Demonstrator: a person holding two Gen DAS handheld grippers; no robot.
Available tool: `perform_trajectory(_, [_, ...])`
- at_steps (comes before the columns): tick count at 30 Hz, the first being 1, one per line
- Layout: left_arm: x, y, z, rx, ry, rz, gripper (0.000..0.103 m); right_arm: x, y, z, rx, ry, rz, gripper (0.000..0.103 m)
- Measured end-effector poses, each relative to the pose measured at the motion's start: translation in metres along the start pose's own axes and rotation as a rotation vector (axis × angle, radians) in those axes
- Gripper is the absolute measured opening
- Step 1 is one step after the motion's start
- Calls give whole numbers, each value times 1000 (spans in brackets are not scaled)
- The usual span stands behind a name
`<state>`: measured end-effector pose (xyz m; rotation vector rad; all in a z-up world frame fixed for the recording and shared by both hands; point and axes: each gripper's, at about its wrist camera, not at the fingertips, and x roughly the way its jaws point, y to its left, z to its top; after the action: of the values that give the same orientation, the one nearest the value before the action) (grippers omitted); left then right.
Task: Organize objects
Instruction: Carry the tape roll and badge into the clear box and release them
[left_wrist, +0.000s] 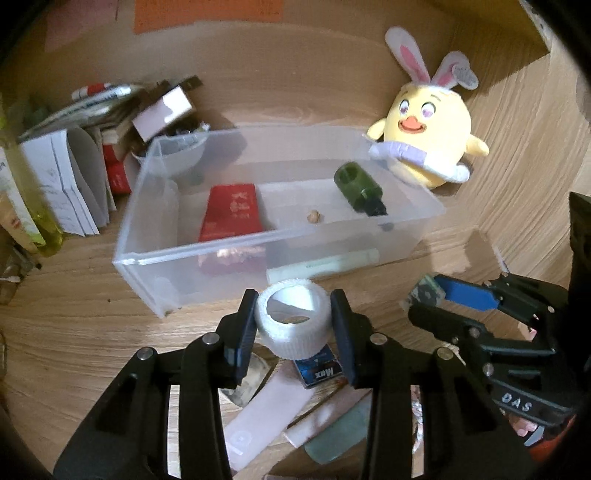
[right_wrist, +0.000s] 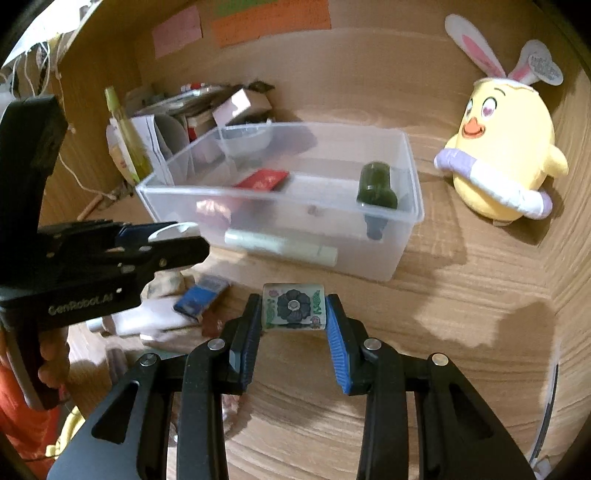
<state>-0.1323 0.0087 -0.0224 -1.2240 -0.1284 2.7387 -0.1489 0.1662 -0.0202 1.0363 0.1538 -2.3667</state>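
A wood-grain desk (left_wrist: 92, 295) fills the scene, closed in behind and to the right by panels of the same wood, with an orange sheet (right_wrist: 273, 18) and a pink note (right_wrist: 177, 31) stuck to the back panel. A yellow plush chick with rabbit ears (left_wrist: 428, 125) stands by the right panel, just beyond the far right corner of a clear plastic bin (left_wrist: 147, 258) that sits in the middle of the desk. To the left of the bin lies a heap of leaflets and small boxes (left_wrist: 74, 177), with a yellow-green bottle (right_wrist: 125, 133) standing beside it. Inside the bin lie a red booklet (left_wrist: 231, 210) toward the left, a small tan bead (left_wrist: 314, 216) near the middle, a dark green bottle with a black cap (left_wrist: 360, 188) tipped on its side at the right, and a pale green tube (right_wrist: 280, 245) along the near wall. In front of the bin, loose items are scattered on the desk, among them a blue packet (right_wrist: 201, 299) and a pink card (left_wrist: 266, 421). The left gripper (left_wrist: 293, 325) has its jaws drawn in against the sides of a white ribbed ring (left_wrist: 293, 321), held clear above that clutter. The right gripper (right_wrist: 293, 306) clamps a square tile printed with a dark flower (right_wrist: 293, 304) between its blue pads, in front of the bin's near wall.
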Motion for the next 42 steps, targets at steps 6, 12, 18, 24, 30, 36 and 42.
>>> perform_trajectory(6, [-15, 0, 4, 2, -48, 19, 39, -10, 1, 16, 1, -53, -7, 31])
perform_trajectory(12, [-27, 4, 12, -11, -89, 23, 39, -16, -2, 33, 24, -103, -20, 31])
perform_trajectory(18, [-41, 12, 22, -30, -131, 29, 39, -22, -4, 51, 26, -151, -28, 31])
perform_trajectory(24, [-51, 22, 34, -40, -173, 50, 39, -24, -4, 68, 15, -187, -44, 31])
perform_trajectory(30, [-49, 30, 46, -42, -182, 66, 39, -29, -2, 85, 6, -228, -48, 31])
perform_trajectory(36, [-42, 35, 58, -48, -184, 74, 39, -23, 3, 99, -14, -235, -59, 31])
perform_trajectory(42, [-23, 44, 66, -69, -152, 82, 39, 2, -6, 104, 2, -180, -48, 31])
